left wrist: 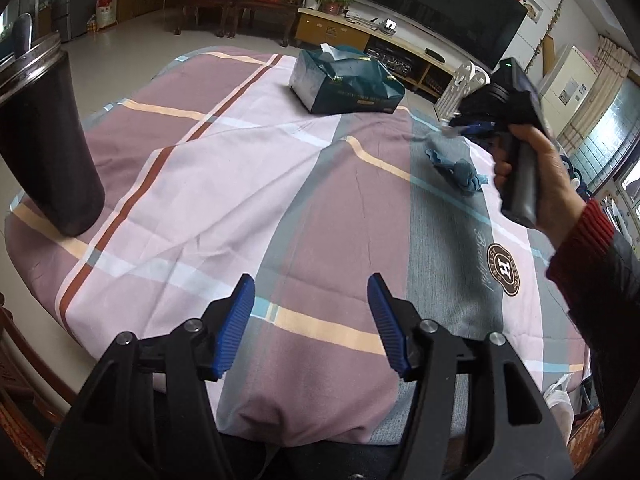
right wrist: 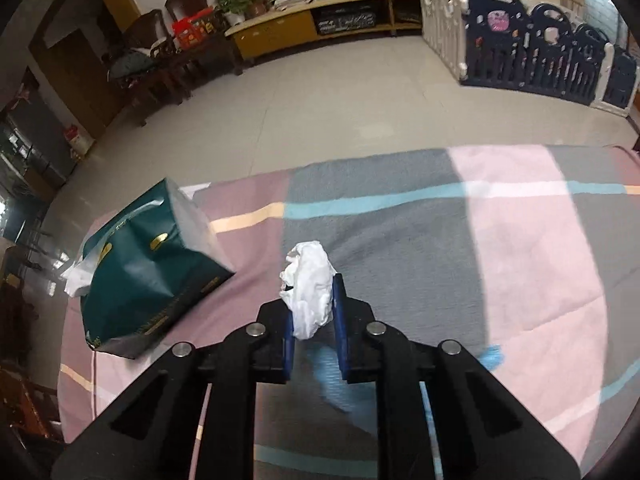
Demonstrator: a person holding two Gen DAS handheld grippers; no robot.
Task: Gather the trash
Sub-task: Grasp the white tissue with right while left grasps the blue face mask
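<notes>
A crumpled white tissue is pinched between the blue pads of my right gripper, just above the checked tablecloth. In the left wrist view a hand holds that right gripper at the right, over a crumpled blue wad lying on the cloth. My left gripper hangs open over the near part of the table with nothing between its fingers.
A green tissue pack with a tissue sticking out sits at the table's far side, also seen as the green pack left of the right gripper. A tall dark cup stands at the left edge. Beyond lie floor, a TV cabinet and a playpen fence.
</notes>
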